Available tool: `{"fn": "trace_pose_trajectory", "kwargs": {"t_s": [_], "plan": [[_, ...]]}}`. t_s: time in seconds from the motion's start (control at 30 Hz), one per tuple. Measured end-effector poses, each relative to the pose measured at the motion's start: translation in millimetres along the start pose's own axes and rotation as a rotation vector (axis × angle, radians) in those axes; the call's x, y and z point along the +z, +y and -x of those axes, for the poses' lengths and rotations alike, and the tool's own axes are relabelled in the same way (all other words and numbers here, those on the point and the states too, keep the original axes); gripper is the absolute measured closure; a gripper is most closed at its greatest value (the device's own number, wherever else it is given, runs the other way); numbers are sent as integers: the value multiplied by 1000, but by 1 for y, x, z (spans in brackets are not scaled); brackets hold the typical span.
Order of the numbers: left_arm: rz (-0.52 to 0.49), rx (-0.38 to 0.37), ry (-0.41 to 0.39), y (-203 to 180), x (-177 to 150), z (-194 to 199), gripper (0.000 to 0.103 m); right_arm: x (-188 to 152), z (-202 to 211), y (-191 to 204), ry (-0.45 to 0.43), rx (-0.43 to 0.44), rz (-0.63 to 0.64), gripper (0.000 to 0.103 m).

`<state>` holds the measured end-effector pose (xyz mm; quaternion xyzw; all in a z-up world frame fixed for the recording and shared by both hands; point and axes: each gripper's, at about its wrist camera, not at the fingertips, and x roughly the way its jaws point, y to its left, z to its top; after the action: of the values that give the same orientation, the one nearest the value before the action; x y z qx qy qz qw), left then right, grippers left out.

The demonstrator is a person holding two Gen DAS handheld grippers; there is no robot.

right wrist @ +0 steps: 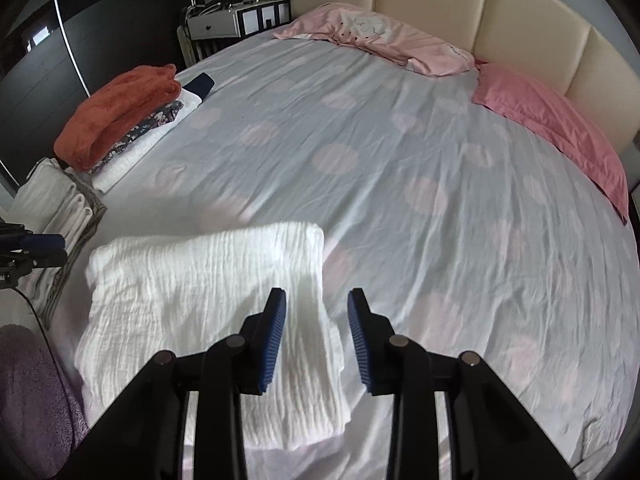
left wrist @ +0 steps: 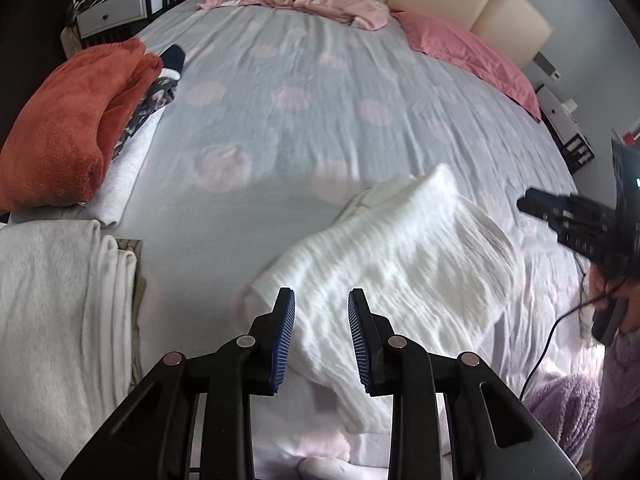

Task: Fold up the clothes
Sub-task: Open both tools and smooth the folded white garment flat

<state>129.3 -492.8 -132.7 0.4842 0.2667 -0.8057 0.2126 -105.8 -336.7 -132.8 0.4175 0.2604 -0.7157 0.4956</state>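
Observation:
A folded white crinkled garment (left wrist: 400, 256) lies on the near part of the bed; it also shows in the right wrist view (right wrist: 208, 280). My left gripper (left wrist: 321, 300) is open and empty, hovering over the garment's near left part. My right gripper (right wrist: 316, 300) is open and empty, over the garment's right edge. The right gripper also shows in the left wrist view (left wrist: 560, 216) at the right, and the left gripper in the right wrist view (right wrist: 36, 244) at the left edge.
The bed has a grey sheet with pink dots (right wrist: 400, 152). A stack of folded clothes topped by an orange fleece (left wrist: 68, 128) sits at the left, with white folded towels (left wrist: 60, 300) nearer. Pink pillows (right wrist: 552, 128) lie by the beige headboard (right wrist: 520, 20). A purple fleece (left wrist: 568, 408) lies near right.

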Motion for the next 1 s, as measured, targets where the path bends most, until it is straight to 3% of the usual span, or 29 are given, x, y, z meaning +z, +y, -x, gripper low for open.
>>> {"fn": "trace_pose_trajectory", "kwargs": {"t_s": [0.2, 0.37, 0.53, 0.67, 0.87, 1.0], "plan": [[-17, -33, -18, -35, -11, -21, 73, -74, 21, -12, -82, 54, -154, 77], [19, -49, -46, -43, -11, -50, 73, -104, 1, -10, -98, 83, -222, 77], [108, 11, -45, -20, -3, -82, 73, -97, -40, -25, -86, 118, -299, 77], [166, 33, -25, 0, 2, -103, 73, -88, -70, -28, -101, 101, -277, 75], [114, 121, -5, -9, 7, -121, 74, -83, -97, -42, -106, 159, -331, 74], [64, 156, -22, -17, 3, -118, 74, -81, -95, -40, -104, 147, -323, 74]]}}
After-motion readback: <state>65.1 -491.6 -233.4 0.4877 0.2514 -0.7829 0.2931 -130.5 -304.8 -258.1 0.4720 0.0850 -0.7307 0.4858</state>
